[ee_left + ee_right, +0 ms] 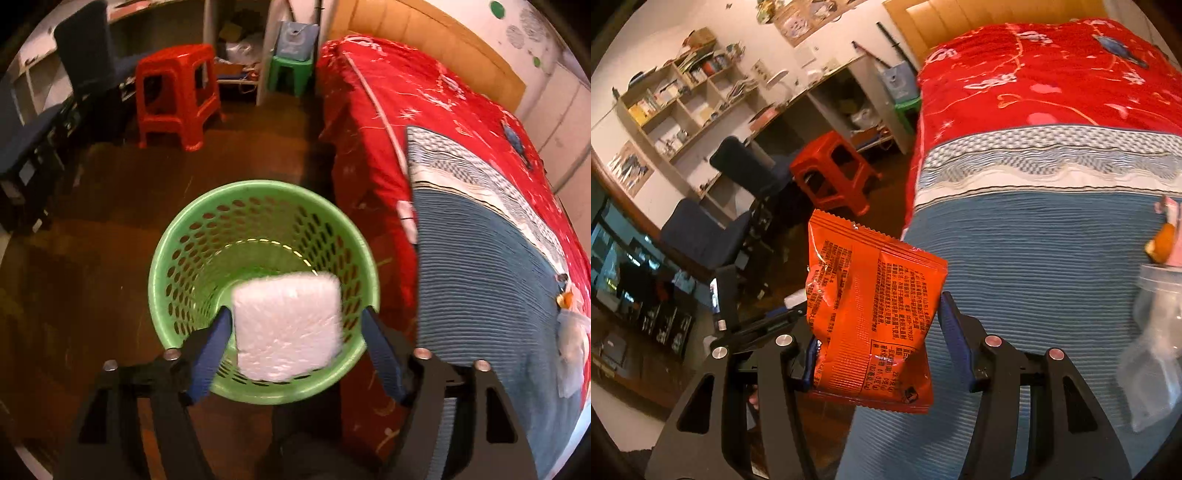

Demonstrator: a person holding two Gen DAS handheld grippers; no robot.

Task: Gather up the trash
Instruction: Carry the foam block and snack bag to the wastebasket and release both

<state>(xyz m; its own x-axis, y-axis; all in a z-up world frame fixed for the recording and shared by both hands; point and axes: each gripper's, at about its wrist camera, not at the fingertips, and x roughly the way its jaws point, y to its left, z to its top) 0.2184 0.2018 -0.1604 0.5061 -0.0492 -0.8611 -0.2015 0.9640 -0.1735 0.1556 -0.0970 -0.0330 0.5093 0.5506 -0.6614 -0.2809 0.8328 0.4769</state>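
In the left wrist view a green perforated bin stands on the floor beside the bed. A white foam pad, blurred, hangs over the bin's mouth between the fingers of my left gripper; the fingers stand wide, the right one clear of the pad, so the gripper is open. In the right wrist view my right gripper is shut on an orange snack packet and holds it upright at the bed's edge. A clear plastic bottle and an orange scrap lie on the blue blanket at the right.
The bed with red quilt and blue blanket fills the right. A red stool, a green stool and dark chairs stand on the brown floor. A desk and shelves line the far wall.
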